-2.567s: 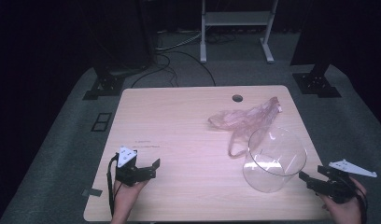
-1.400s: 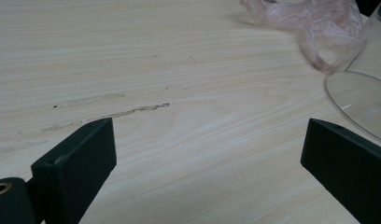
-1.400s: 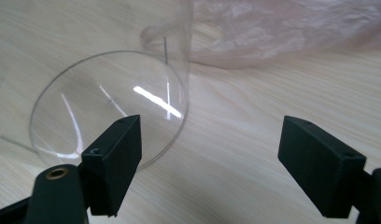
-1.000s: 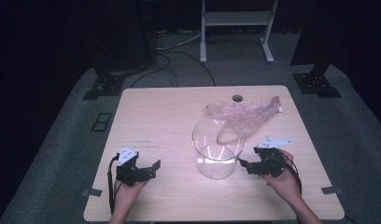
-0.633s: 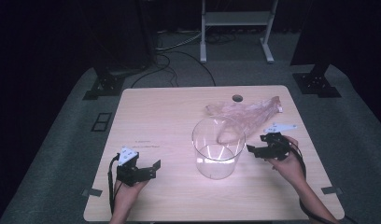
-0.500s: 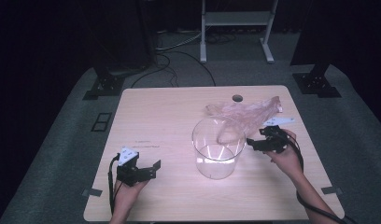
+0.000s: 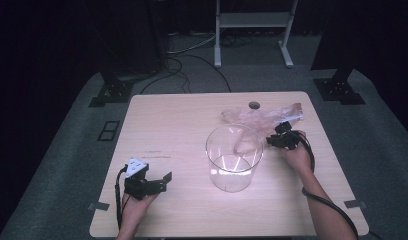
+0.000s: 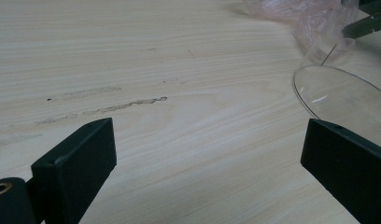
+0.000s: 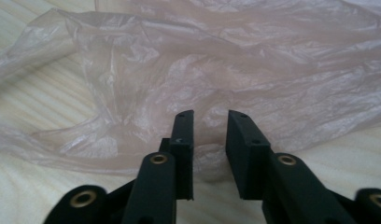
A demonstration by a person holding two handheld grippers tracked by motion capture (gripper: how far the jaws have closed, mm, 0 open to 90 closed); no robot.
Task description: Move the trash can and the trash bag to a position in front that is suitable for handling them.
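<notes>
A crumpled, thin pinkish plastic bag (image 7: 262, 117) lies at the far right of the wooden table (image 7: 182, 125). My right gripper (image 7: 278, 136) is at the bag's near edge. In the right gripper view its jaws (image 9: 209, 119) stand a narrow gap apart over the bag's film (image 9: 226, 60), not closed on it. A clear round container (image 7: 234, 157) stands upright mid-table, just left of that gripper. My left gripper (image 7: 164, 181) rests at the front left, jaws wide open (image 8: 207, 163) and empty, pointing toward the container's rim (image 8: 347, 98).
A small dark hole (image 7: 253, 105) sits in the table near the far edge, beside the bag. Black stand feet (image 7: 112, 92) and cables lie on the grey floor behind the table. Bare wood stretches across the table's left half.
The container moved from the right front to mid-table and was let go. My right gripper then travelled away from me to the bag's edge. The left gripper stayed put.
</notes>
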